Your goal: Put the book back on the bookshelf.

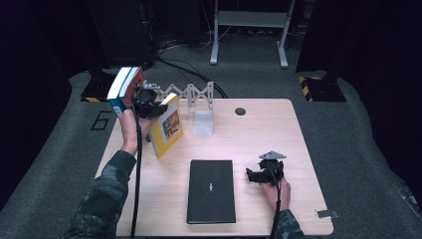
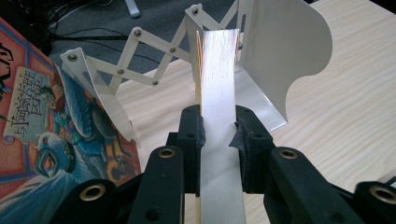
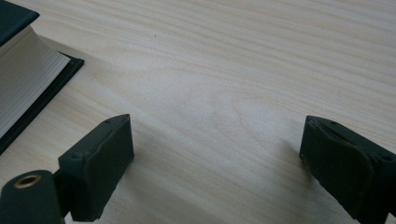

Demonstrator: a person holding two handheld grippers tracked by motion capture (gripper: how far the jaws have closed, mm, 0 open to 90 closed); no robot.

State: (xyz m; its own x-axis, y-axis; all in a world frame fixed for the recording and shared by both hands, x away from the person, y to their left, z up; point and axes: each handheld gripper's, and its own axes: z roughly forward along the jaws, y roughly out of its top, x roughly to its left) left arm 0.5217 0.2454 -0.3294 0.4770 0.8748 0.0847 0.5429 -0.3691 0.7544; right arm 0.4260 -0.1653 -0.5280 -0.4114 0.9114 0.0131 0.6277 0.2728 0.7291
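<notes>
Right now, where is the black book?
In the high view the black book lies flat at the table's near-centre edge, just left of the right gripper.

A light wooden table (image 1: 259, 129) is set on grey carpet (image 1: 358, 124), beyond which black cables (image 1: 179, 64) and a grey metal frame (image 1: 249, 30) are seen against darkness.

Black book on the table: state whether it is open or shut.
Shut. The black book lies flat on the table with its cover closed; the right gripper view shows its page edges stacked under the cover.
</notes>
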